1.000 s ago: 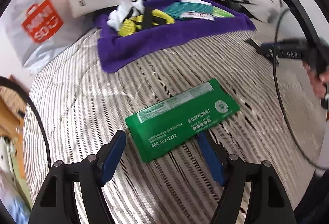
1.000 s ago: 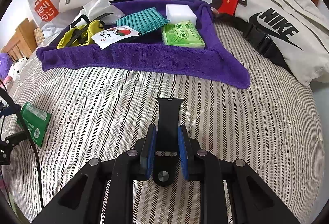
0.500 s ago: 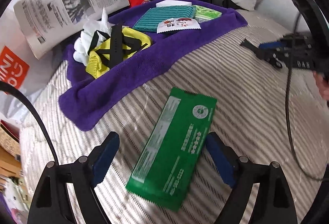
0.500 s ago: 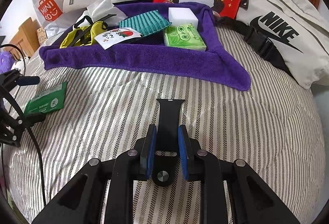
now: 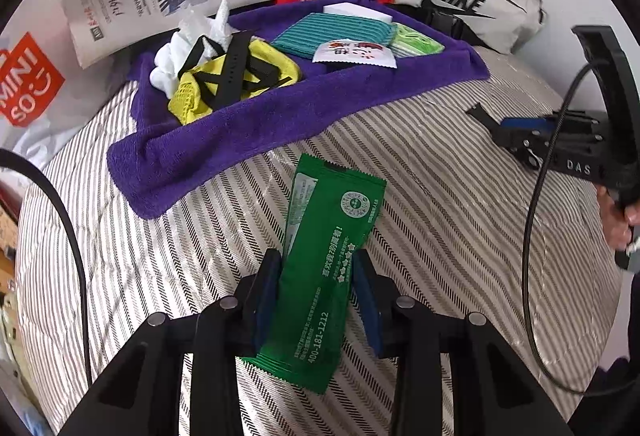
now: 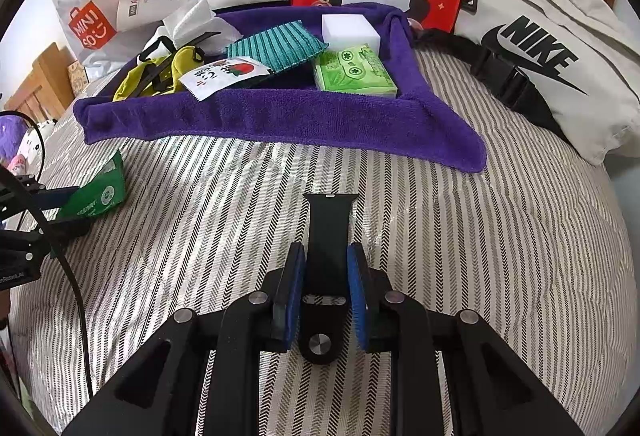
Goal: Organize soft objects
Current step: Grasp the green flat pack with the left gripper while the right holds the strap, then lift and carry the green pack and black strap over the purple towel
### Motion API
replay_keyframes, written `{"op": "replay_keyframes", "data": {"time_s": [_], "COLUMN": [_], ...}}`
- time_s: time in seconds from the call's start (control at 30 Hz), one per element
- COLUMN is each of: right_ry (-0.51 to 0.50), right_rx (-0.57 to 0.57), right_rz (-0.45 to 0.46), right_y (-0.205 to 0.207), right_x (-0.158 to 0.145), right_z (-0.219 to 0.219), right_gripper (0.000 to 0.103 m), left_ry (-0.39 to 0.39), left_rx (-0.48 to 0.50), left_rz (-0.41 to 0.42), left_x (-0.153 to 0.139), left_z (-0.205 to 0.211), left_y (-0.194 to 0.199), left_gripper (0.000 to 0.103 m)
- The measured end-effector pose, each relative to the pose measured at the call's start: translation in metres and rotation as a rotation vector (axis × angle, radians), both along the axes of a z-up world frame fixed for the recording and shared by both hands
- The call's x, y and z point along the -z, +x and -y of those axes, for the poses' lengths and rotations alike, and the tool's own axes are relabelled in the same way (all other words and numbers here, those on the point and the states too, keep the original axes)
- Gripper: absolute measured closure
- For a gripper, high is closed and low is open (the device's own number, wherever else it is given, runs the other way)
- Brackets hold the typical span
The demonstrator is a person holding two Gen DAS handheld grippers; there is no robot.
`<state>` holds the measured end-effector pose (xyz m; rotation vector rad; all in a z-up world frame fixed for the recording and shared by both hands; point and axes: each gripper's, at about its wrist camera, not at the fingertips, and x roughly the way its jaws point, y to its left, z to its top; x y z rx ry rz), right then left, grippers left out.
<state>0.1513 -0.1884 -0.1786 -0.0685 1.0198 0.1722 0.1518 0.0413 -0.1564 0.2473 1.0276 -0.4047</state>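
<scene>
Left wrist view: the left claw point(image 5: 316, 276) is clamped on a green packet point(image 5: 324, 268), lifted over the striped bed point(image 5: 440, 196). In the right wrist view, the right claw point(image 6: 326, 264) pinches a black watch strap point(image 6: 329, 232) just above the bedcover. Farther back lies the purple towel point(image 6: 280, 116), holding a teal cloth point(image 6: 276, 48), a white sponge point(image 6: 348, 28) and green tissues point(image 6: 356, 72).

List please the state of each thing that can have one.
left gripper: shut on green packet
green packet: gripped, lifted at an angle
right gripper: shut on black strap
black strap: gripped
purple towel: edges raised, holding items
</scene>
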Motion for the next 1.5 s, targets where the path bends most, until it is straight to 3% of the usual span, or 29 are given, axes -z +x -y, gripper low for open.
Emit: {"op": "replay_keyframes", "data": {"time_s": [0.23,0.53,1.0,1.27,1.5], "right_ry": [0.039,0.115,0.123,0.153,0.167], "right_rx": [0.008,-0.002,-0.067,-0.102,-0.120], "right_rz": [-0.035,-0.046,-0.027,-0.012,0.014], "right_y": [0.003,-0.001,0.003,0.025,0.060], "right_x": [-0.002,-0.015,-0.043,-0.060,-0.075], "right_z": [0.005,0.015,0.002,-0.009,-0.019], "right_gripper": [0.082,0.082,0.082,0.082,0.082], "left_ry": [-0.077,-0.116,-0.186,-0.216,-0.225], "left_rx": [-0.068,-0.086,-0.123,-0.140,-0.144], "left_rz": [-0.031,-0.016,-0.001,0.016,0.038], "left_x": [-0.004,-0.018,-0.033,-0.052,-0.064], "left_z": [-0.012,-0.015,-0.021,-0.024,-0.020], "left_y": [-0.001,-0.007,-0.001,0.017,0.054], "left_gripper": [0.078,0.079,0.080,0.080,0.080]}}
